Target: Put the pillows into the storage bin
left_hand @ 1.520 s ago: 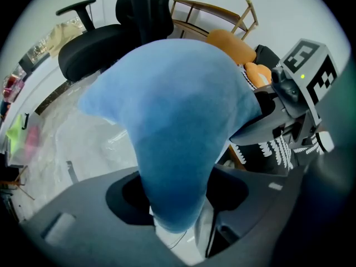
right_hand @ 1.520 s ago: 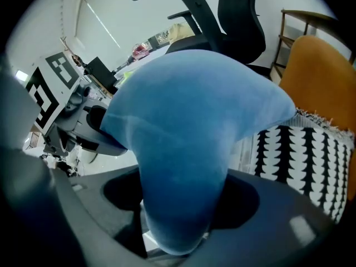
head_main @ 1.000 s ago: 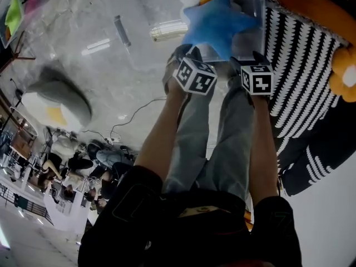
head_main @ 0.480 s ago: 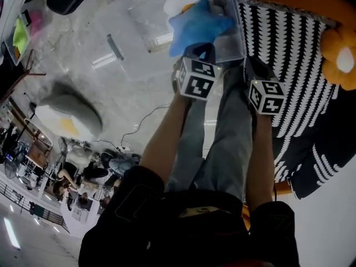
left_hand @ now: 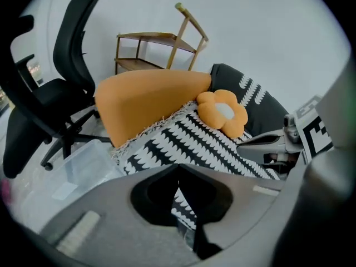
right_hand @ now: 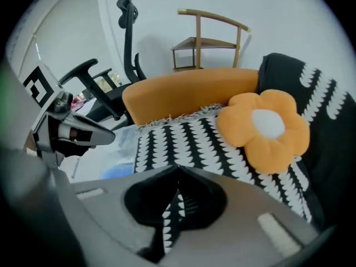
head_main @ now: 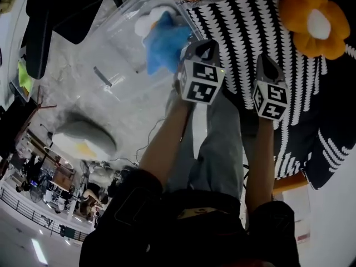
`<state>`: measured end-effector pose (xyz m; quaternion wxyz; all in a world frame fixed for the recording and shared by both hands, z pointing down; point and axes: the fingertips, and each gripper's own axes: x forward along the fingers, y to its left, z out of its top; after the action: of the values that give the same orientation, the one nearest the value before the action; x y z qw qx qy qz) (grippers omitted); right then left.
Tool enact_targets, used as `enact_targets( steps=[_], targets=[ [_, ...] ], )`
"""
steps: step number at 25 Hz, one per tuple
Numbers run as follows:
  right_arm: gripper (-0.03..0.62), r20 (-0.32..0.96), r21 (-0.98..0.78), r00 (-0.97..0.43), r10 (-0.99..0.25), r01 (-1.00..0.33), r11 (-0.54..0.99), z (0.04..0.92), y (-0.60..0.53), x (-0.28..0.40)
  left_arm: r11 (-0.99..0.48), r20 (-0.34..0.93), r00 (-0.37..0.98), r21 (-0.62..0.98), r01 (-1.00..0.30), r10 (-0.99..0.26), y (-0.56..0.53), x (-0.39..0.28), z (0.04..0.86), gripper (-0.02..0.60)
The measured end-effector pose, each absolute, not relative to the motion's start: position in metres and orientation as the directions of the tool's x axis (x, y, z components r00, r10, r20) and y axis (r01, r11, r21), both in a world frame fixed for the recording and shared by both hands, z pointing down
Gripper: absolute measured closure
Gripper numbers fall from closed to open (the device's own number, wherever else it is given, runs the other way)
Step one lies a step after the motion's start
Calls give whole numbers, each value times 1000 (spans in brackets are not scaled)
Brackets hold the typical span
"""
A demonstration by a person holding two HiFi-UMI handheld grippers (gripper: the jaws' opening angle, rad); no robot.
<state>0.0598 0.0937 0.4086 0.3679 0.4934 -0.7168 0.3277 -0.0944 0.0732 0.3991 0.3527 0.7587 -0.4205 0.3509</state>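
1. The blue star pillow (head_main: 164, 40) is now down in the clear storage bin (head_main: 119, 29), not held over it anymore.
2. The left gripper (head_main: 204, 49) and right gripper (head_main: 266, 64) have their jaws pressed together, empty, and have swung over the striped pillow (head_main: 245, 29). That one's probably next.

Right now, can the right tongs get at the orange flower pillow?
Probably yes: the flower pillow lies uncovered on the black-and-white fabric ahead of the right tongs, nothing between them. They are shut and must open first.
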Motion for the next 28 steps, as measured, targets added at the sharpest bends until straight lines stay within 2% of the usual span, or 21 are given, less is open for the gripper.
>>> enact_targets(
  steps=[12, 20, 21, 22, 24, 28],
  targets=[
    [591, 812, 36, -20, -584, -996, 84, 398, 59, 223, -537, 801, 434, 171, -826, -413, 26, 33, 406, 569],
    [591, 807, 111, 75, -585, -993, 27, 417, 23, 298, -516, 790, 362, 68, -854, -494, -22, 73, 427, 566],
    [564, 807, 114, 85, -584, -993, 13, 418, 18, 310, -508, 792, 359, 72, -859, -494, -27, 80, 429, 560],
    [515, 808, 112, 90, -583, -994, 2, 419, 14, 321, -496, 793, 360, 85, -864, -491, -30, 87, 432, 524],
    [466, 811, 96, 87, -578, -995, -16, 424, 10, 342, -461, 797, 368, 127, -878, -479, -32, 102, 440, 442],
    [347, 817, 33, 48, -575, -999, -36, 440, 4, 373, -393, 808, 351, 163, -905, -473, -35, 122, 456, 354]
  ],
)
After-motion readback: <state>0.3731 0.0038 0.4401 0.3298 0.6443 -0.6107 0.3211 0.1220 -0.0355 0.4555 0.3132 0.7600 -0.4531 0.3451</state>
